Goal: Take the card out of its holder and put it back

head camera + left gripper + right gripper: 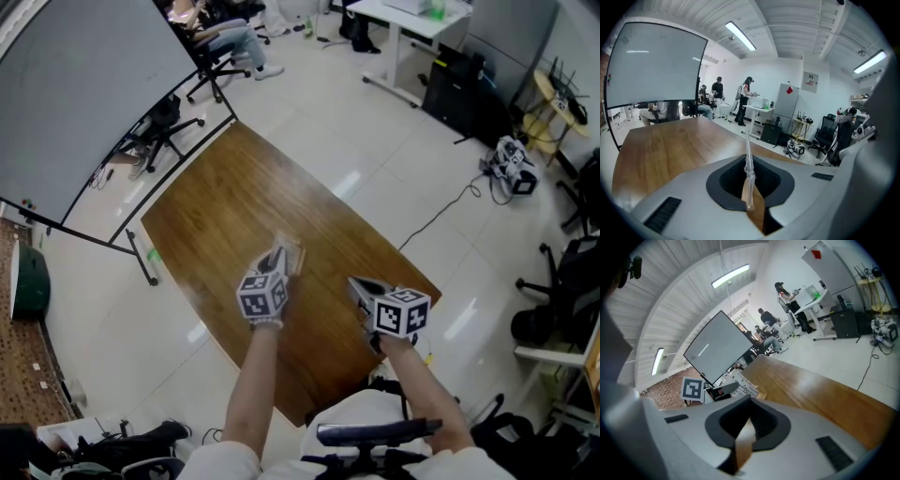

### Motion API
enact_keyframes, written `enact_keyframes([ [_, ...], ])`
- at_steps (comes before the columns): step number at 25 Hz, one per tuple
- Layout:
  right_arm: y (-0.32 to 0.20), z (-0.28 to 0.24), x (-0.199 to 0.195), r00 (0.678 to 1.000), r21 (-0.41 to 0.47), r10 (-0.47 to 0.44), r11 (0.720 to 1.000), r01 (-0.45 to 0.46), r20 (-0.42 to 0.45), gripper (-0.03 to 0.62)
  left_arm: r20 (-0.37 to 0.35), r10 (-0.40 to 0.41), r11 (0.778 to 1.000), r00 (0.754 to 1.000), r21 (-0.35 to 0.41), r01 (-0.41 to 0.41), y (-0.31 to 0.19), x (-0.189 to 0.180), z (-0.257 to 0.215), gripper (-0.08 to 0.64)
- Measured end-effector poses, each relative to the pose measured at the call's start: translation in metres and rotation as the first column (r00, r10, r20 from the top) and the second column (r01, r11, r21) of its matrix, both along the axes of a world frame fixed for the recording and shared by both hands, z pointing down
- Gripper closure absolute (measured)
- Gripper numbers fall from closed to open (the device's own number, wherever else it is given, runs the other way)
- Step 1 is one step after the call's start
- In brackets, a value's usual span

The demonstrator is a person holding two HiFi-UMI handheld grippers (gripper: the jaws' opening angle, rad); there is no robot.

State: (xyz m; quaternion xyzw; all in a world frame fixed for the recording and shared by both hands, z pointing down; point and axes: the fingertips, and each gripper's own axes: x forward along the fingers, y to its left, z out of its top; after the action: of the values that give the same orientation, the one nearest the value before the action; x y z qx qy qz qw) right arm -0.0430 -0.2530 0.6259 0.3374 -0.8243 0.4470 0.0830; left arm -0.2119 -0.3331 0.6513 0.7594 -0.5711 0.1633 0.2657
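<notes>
**Left gripper pinching the card holder above the table**

The left gripper point(748, 180) is pressing its jaws together on a thin, clear plastic card holder point(747, 143). The holder is standing up out of the grip edge-on and crinkling slightly just above the pads. Whether the card is sitting inside it is not showing from this angle. Just to the right, the right gripper point(747, 420) is hovering with its jaws together and nothing between them. Both are hanging over the near end of the brown wooden table point(234, 206). Far beyond, a large grey screen on a stand point(84, 94) is leaning at the left.

The holder is probably going to feel light, floppy and slick, bending rather than resisting, while a card would be stiffer. The safest hold is likely a firm pinch on the holder's sealed margin, with the other jaws taking the card by its exposed edge.
</notes>
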Motion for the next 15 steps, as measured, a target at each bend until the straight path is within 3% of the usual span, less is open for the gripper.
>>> enact_keyframes([
  [15,0.001,0.012,0.004,1.0,-0.02,0.008,1.0,-0.008,-0.007,0.592,0.029,0.061,0.996,0.998,-0.064,-0.06,0.004,0.009,0.032,0.546],
])
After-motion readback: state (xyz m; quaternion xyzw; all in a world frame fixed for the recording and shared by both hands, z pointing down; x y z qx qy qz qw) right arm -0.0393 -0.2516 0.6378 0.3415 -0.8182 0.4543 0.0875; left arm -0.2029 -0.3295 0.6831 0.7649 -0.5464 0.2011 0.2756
